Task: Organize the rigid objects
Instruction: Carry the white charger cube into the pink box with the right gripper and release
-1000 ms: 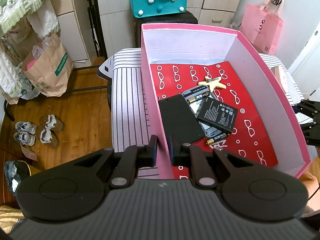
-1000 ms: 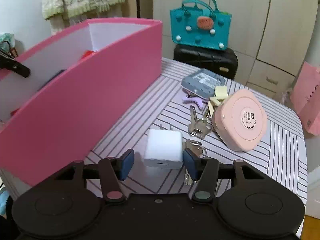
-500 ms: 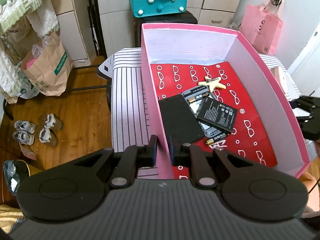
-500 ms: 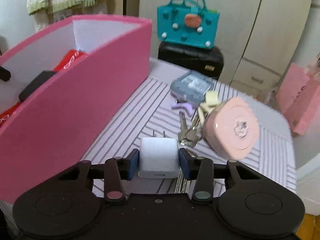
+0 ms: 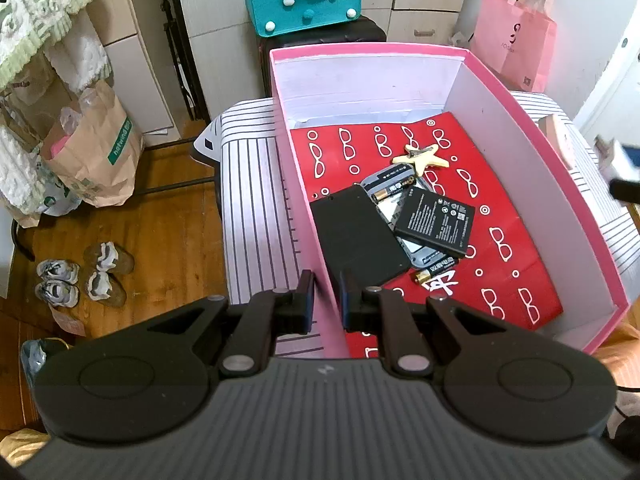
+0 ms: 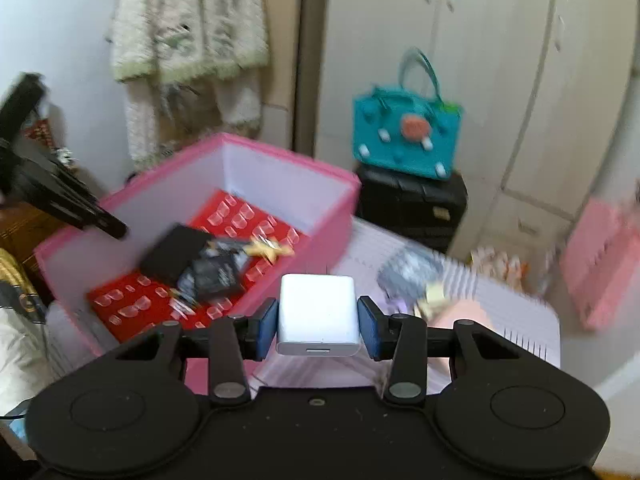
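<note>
My right gripper (image 6: 318, 322) is shut on a white charger plug (image 6: 318, 312) and holds it in the air, above the table beside the pink box (image 6: 280, 158). It shows blurred at the right edge of the left wrist view (image 5: 618, 164). My left gripper (image 5: 326, 300) is shut on the pink box's near left wall (image 5: 304, 216). Inside the box, on a red lining, lie a black phone cover (image 5: 356, 240), a phone battery (image 5: 436, 222), a grey phone body (image 5: 390, 184), AA batteries (image 5: 434, 270) and a star-shaped piece (image 5: 420, 158).
On the striped table (image 6: 516, 304) to the right of the box lie a pink round case (image 6: 460, 316), a grey card-like item (image 6: 408, 272) and small pieces, all blurred. A teal bag (image 6: 404, 136) sits on a black suitcase (image 6: 412, 204) behind. The table's left edge drops to the wooden floor (image 5: 168, 232).
My right gripper closed on the white plug, lifted it off the table and swung up and left towards the box. My left gripper kept its hold on the box wall.
</note>
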Action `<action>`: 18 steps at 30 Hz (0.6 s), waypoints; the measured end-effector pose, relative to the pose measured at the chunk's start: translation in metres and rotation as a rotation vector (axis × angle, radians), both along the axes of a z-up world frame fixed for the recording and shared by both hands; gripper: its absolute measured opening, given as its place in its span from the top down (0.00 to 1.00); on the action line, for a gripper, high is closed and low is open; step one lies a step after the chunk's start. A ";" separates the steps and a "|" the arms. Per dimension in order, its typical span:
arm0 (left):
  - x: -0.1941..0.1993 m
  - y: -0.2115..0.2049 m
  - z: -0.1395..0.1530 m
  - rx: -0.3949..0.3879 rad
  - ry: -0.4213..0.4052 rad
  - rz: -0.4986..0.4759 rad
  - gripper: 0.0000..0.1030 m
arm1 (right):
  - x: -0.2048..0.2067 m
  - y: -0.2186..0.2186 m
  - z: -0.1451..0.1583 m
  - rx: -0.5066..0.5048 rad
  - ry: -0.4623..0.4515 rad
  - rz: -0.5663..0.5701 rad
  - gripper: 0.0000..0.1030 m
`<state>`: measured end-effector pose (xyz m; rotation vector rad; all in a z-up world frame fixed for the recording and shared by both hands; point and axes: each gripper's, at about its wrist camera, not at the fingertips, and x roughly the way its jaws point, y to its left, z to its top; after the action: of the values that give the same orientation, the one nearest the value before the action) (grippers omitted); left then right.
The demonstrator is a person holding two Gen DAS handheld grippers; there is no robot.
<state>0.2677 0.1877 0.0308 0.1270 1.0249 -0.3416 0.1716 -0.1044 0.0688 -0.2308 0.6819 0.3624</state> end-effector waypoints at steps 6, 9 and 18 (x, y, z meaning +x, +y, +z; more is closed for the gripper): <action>-0.005 -0.001 -0.002 0.015 -0.025 -0.014 0.89 | 0.014 0.031 0.016 0.037 0.032 0.137 0.53; -0.005 -0.001 -0.002 0.018 -0.031 -0.016 0.89 | 0.025 0.054 0.011 -0.054 0.007 0.169 0.53; -0.007 0.003 -0.002 -0.010 -0.040 0.006 0.89 | 0.085 0.095 -0.023 -0.310 0.071 0.274 0.53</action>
<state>0.2606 0.1912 0.0287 0.1217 0.9833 -0.3373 0.2571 -0.0093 0.0455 -0.6121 0.7782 0.5281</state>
